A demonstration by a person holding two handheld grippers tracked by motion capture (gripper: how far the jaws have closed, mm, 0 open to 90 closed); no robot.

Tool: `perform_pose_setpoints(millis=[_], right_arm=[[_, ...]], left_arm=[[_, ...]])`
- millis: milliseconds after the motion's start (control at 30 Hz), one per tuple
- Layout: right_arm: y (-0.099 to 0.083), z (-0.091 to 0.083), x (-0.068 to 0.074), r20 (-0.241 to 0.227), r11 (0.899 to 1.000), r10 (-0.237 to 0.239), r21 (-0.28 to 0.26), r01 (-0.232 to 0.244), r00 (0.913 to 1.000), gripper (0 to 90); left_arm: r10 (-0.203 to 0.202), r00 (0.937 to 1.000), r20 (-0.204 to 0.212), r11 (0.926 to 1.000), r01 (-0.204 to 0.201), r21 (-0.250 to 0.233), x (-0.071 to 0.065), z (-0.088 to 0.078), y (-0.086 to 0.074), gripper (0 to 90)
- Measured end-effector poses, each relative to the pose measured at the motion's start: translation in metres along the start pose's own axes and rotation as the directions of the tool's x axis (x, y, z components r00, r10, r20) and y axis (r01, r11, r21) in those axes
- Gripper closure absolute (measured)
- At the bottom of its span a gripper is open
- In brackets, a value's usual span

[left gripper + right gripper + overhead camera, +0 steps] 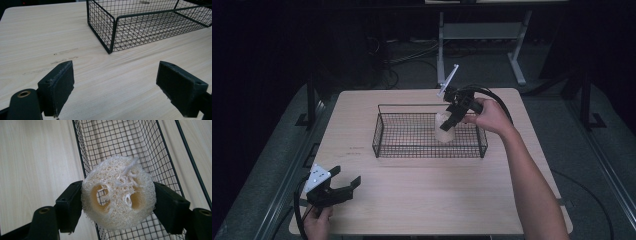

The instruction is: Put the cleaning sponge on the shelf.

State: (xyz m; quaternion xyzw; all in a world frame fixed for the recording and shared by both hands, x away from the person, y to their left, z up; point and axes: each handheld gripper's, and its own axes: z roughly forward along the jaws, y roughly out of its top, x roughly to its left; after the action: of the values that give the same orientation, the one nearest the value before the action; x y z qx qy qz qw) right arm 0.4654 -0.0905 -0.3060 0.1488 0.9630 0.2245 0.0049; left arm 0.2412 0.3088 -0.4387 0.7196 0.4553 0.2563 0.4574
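Nearest us, our left claw (pixel 343 184) rests spread wide at the bench's (pixel 422 200) seven o'clock. Our right claw (pixel 117 202) clamps the loofah (pixel 118 199) over the wire basket's (pixel 384 145) three o'clock end.

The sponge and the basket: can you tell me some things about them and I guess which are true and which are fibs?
1. The right gripper holds a loofah sponge between its fingers. True.
2. The sponge lies flat on the table. False: it is held over the wire basket.
3. The left gripper is open and holds nothing. True.
4. The basket is made of solid plastic. False: it is black wire mesh.
5. The left gripper is inside the basket. False: it is by the table's near left corner.
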Motion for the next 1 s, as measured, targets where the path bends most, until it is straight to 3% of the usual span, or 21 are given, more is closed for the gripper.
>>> perform_pose_setpoints(millis=[433, 800, 1000], right_arm=[[-0.006, 0.026, -0.014, -0.026, 1.000, 0.024, 0.008, -0.024, 0.9994, 27.9], [-0.011, 0.040, -0.015, -0.023, 0.999, 0.029, 0.045, -0.028, 0.9993, 27.9], [-0.011, 0.044, -0.014, -0.028, 0.999, 0.029, 0.033, -0.028, 0.9992, 27.9]], left_arm=[[-0.002, 1.0000, -0.002, 1.0000, 0.002, 0.002, 0.001, 0.000, 0.000, 13.9], [0.009, 1.0000, 0.000, 1.0000, -0.009, 0.002, 0.000, 0.001, 0.001, 13.9], [0.007, 1.0000, -0.001, 1.0000, -0.007, 0.001, 0.000, 0.000, 0.001, 13.9]])
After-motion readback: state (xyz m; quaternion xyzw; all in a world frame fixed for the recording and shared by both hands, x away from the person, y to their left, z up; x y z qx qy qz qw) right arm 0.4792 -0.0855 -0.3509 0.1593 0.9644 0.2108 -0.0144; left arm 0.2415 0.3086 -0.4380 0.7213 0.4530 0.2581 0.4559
